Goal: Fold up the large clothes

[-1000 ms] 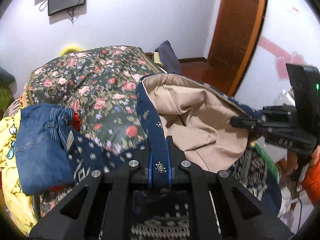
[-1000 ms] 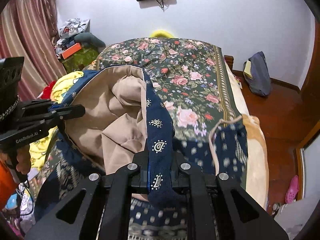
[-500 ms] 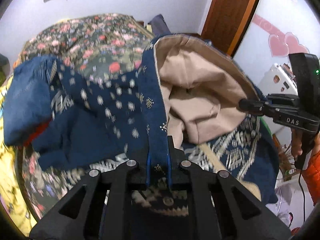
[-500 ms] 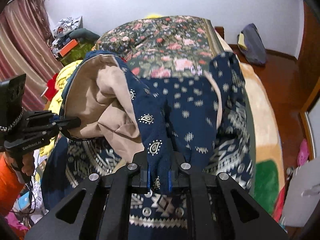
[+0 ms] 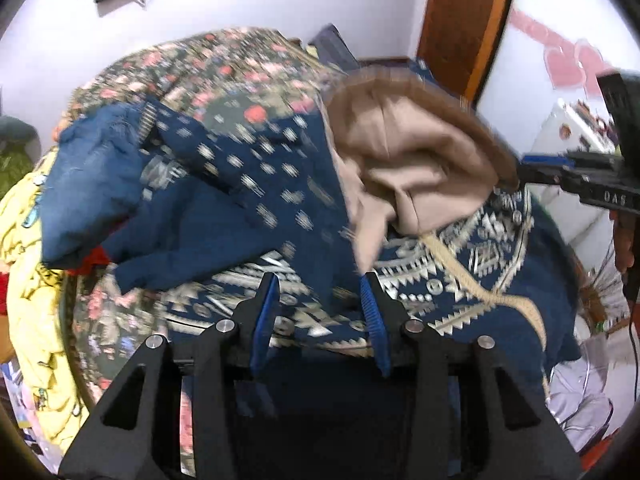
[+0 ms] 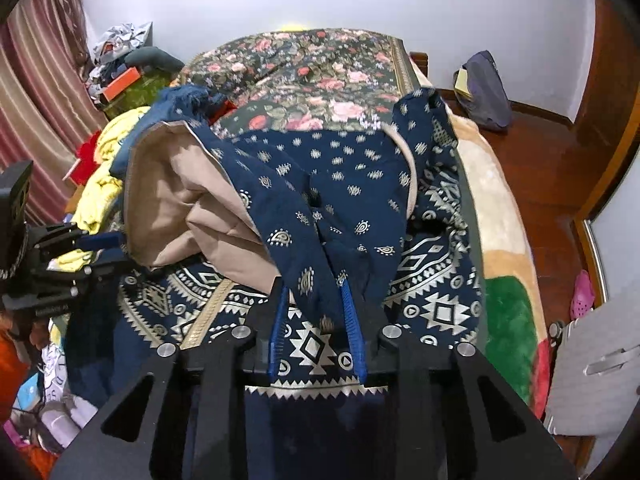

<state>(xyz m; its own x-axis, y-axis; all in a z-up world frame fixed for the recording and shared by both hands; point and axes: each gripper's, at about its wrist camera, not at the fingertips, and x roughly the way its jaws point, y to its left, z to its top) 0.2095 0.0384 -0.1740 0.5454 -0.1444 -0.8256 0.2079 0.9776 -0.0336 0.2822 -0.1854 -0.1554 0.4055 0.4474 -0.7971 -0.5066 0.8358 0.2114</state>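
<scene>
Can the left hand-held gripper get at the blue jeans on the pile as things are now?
Probably yes. The left hand-held gripper is open, and the jeans lie uncovered on top, ahead to its left; only the navy garment's sleeve lies alongside.

The navy garment (image 6: 352, 184), printed with small pale motifs and lined in tan, is lying bunched on the bed (image 6: 500, 216) near its foot end. Its upper layer is folding over toward the head end, exposing the tan lining (image 5: 416, 160) on one side.
</scene>
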